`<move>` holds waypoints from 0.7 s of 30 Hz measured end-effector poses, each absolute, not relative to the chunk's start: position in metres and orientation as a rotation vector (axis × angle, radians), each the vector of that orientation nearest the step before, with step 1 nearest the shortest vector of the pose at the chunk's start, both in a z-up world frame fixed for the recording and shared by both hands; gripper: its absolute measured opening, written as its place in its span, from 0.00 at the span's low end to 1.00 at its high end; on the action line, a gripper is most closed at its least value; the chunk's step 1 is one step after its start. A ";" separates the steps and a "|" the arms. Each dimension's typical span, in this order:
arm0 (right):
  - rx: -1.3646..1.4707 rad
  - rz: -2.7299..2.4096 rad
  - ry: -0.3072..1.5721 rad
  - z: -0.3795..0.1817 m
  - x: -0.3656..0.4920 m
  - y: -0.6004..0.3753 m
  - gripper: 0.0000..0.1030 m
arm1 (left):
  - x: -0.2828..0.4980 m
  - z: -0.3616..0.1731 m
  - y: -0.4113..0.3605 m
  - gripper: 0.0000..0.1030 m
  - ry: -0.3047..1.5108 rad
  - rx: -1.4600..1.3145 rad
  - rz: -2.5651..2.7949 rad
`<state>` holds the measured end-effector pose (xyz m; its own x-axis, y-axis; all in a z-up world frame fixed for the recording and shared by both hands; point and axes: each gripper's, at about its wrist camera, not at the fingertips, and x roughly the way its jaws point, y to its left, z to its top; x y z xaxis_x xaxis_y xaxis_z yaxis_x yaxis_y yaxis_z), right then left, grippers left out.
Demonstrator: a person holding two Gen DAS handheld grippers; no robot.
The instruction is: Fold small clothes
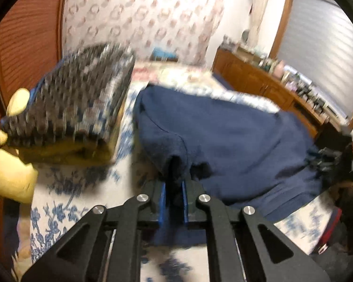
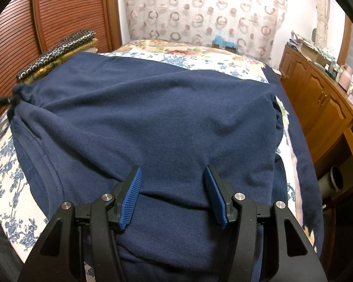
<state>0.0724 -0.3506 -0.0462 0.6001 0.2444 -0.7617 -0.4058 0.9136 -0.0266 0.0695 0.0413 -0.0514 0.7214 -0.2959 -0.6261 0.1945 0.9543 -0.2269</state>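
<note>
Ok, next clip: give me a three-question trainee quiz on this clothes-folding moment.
1. True or false: the left gripper is shut on the navy garment.
2. How do the right gripper jaws stand? A) clamped on cloth B) open over the garment C) out of view
3. What lies beside the garment near the wooden slatted panel?

Key: 1 true; 2 B; 3 a stack of folded patterned fabrics.

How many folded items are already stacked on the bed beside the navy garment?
2 visible: a dark dotted cloth on top and a yellowish folded piece directly beneath it, stacked by the wooden headboard, left of the navy garment. More may be hidden underneath.
</note>
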 end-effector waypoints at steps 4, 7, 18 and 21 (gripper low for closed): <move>-0.204 0.380 0.848 -0.046 0.073 -0.351 0.54 | 0.065 -0.024 0.028 0.06 0.639 -0.147 -0.313; -0.201 0.381 0.845 -0.045 0.072 -0.351 0.54 | 0.071 -0.005 0.011 0.06 0.607 -0.127 -0.355; -0.111 0.361 0.707 0.011 0.048 -0.387 0.54 | 0.103 0.049 -0.090 0.06 0.545 -0.049 -0.581; -0.103 0.331 0.687 0.020 0.044 -0.398 0.54 | 0.110 0.059 -0.121 0.06 0.540 -0.012 -0.634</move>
<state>0.0436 -0.3982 0.0202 0.7233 0.2660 -0.6373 -0.3332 0.9427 0.0153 0.1095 -0.1212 0.0591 0.6723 -0.5665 -0.4765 0.5606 0.8100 -0.1721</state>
